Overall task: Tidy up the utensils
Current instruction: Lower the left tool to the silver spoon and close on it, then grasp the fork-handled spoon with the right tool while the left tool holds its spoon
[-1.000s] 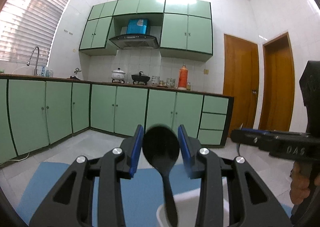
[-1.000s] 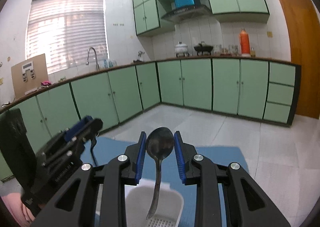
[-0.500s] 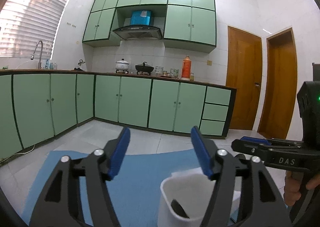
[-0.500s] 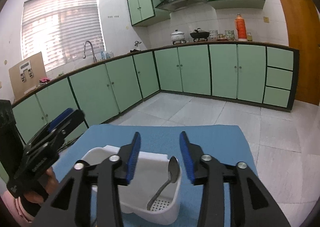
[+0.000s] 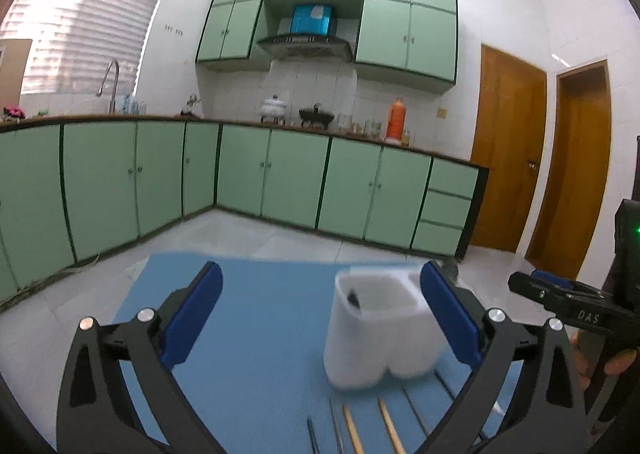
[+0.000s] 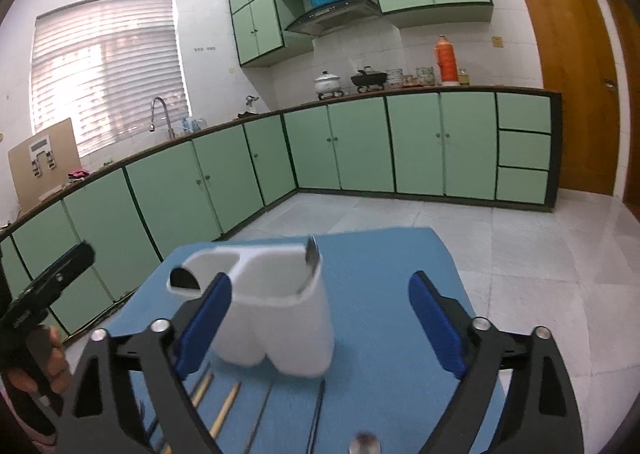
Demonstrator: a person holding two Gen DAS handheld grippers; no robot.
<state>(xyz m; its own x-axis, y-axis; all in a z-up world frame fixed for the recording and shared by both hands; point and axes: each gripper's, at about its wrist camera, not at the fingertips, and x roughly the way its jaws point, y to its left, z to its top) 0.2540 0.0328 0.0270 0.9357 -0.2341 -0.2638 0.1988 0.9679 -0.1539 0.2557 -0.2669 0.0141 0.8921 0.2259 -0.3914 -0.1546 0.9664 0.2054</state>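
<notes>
The left gripper (image 5: 320,306) is seen with fingers (image 5: 192,310) spread wide, just opened, nothing between them. The right gripper (image 6: 320,318) is likewise spread and empty. A white holder (image 5: 378,334) stands on the blue table (image 5: 260,294) just ahead of both. A black spoon (image 6: 185,279) and a metal spoon (image 6: 311,256) are lodged inside. Chopsticks (image 6: 226,408) lie below the fingers.

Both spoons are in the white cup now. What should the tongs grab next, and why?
Probably a wooden chopstick. Both tongs have just been opening and hold nothing: the left tongs and right tongs stand wide. The holder already has the black spoon and metal spoon, while chopsticks lie loose on the blue mat just before it.
</notes>
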